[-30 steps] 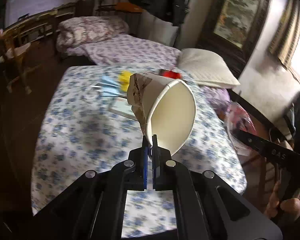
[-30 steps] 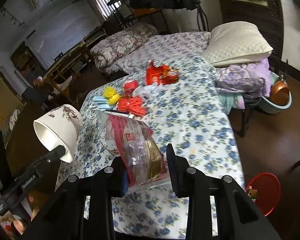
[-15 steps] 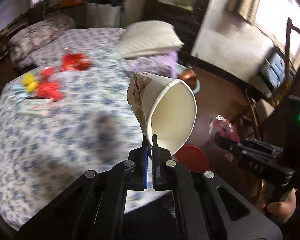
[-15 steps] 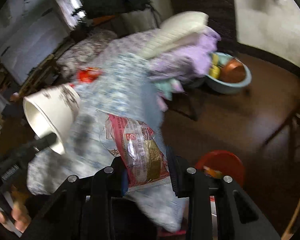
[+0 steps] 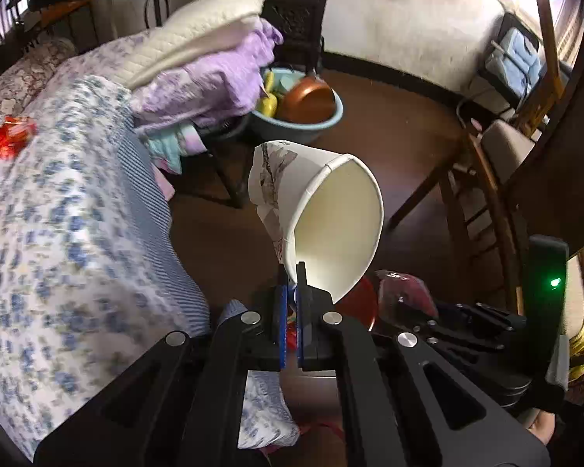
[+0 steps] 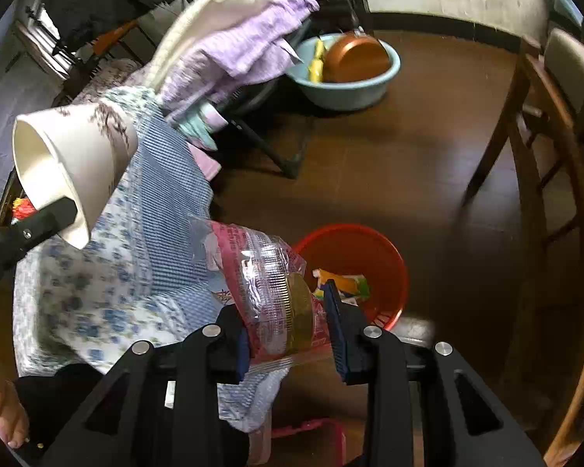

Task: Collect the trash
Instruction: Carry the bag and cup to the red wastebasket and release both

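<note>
Paper cup [image 5: 315,210] first: it reads as light and thin-walled, easy to crush, and I have it by the rim alone, the left tool [image 5: 289,303] clenched on that edge so the cup sticks out ahead of the fingertips with its mouth turned back toward the camera. A rim pinch is the sensible hold; squeezing the body would fold it. The snack wrapper [image 6: 280,295] is soft, crinkly film, slippery I'd guess, and the right tool [image 6: 288,323] is grasping it across its middle, the loose top flopping forward past the fingertips.

Compared with a second ago, both tools have swung off the flowered bed [image 5: 58,233], which filled the view ahead then and now lies to the left. The red bin [image 6: 373,249] sits just ahead of and below the right tool, with scraps already in it; from the left tool it peeks out under the cup. Neither grip has changed.
</note>
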`<action>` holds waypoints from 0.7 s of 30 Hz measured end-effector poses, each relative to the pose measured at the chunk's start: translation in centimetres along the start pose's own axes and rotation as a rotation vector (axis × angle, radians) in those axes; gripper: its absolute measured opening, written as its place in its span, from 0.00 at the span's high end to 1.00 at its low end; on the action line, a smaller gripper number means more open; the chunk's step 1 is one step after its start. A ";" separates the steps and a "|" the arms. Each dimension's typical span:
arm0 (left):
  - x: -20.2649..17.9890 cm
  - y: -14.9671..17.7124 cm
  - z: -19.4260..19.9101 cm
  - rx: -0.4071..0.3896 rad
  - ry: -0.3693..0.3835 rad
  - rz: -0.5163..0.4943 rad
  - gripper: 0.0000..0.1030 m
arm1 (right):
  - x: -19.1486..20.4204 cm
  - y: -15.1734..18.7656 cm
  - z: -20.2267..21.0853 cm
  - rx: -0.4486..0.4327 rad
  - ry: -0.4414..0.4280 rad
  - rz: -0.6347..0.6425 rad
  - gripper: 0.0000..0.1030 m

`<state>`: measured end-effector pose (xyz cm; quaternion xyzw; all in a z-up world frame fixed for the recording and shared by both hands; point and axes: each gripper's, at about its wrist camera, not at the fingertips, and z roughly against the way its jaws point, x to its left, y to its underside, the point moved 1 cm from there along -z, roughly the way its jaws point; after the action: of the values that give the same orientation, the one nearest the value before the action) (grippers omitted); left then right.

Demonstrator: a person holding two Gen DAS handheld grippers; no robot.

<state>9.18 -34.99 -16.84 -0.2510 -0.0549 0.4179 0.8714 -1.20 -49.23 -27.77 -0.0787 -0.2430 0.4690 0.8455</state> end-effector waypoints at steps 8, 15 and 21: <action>-1.1 0.6 -3.9 0.074 -0.006 -0.016 0.96 | -2.7 0.4 -6.4 0.090 0.023 -0.047 0.65; -1.1 1.0 -5.9 0.118 -0.019 -0.021 0.96 | -4.1 0.5 -9.4 0.114 0.057 -0.066 0.51; -1.8 1.4 -7.4 0.155 0.007 -0.032 0.96 | -5.0 1.2 -9.2 0.136 0.079 -0.056 0.43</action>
<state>9.27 -38.53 -23.77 -0.1834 -0.0232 0.4059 0.8950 0.20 -51.87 -37.91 -0.0325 -0.1791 0.4570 0.8706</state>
